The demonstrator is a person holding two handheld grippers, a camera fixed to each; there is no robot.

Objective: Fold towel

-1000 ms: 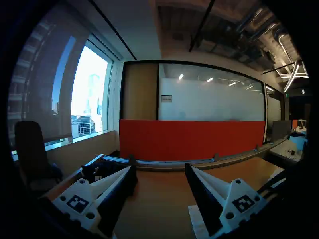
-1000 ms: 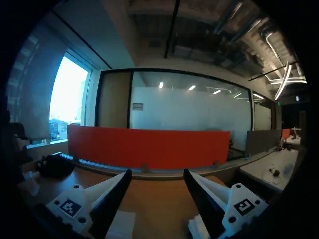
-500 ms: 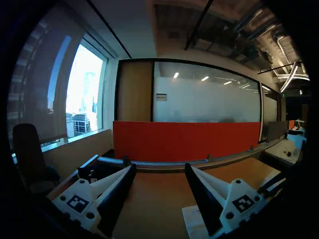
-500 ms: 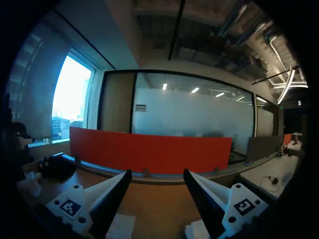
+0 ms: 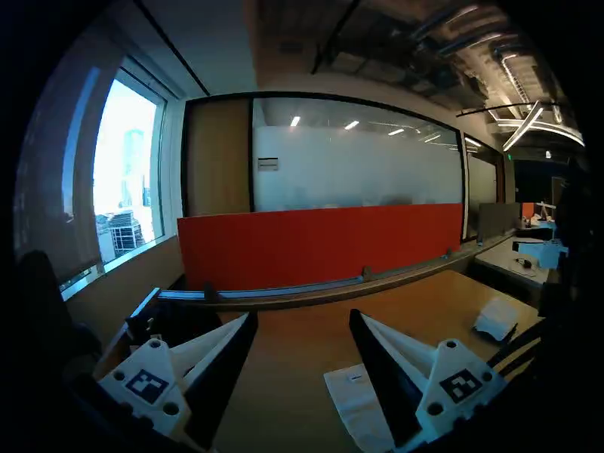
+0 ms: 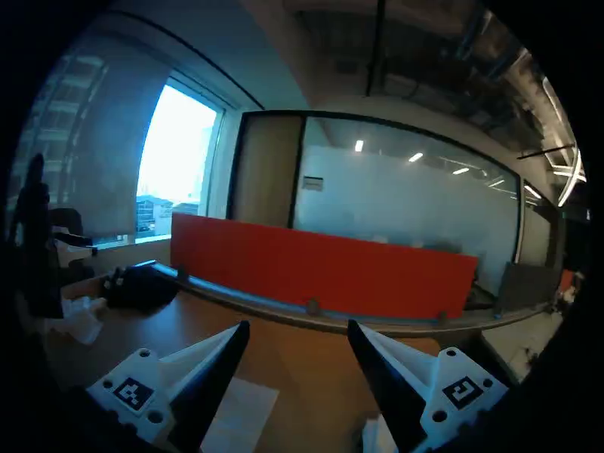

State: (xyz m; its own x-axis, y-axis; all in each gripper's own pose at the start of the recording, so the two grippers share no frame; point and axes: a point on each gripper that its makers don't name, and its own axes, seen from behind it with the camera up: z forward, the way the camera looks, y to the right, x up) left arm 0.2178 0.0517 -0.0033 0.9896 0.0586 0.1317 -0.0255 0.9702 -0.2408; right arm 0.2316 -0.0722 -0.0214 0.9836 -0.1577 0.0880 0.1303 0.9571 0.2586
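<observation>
My wooden desk (image 5: pixel 302 355) backs onto a red divider (image 5: pixel 317 241), frosted glass wall (image 5: pixel 355 170) behind it, bright window (image 5: pixel 124 189) off to the side, strip lights (image 5: pixel 525 122) overhead.

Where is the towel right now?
In the left gripper view the towel lies flat on the wooden desk, low and right of centre, partly hidden by the right-side finger of the open left hand-held gripper.

Left gripper (image 5: pixel 302 315) and right gripper (image 6: pixel 297 325) have white, black-lined jaws bearing square markers (image 5: pixel 147 385).
</observation>
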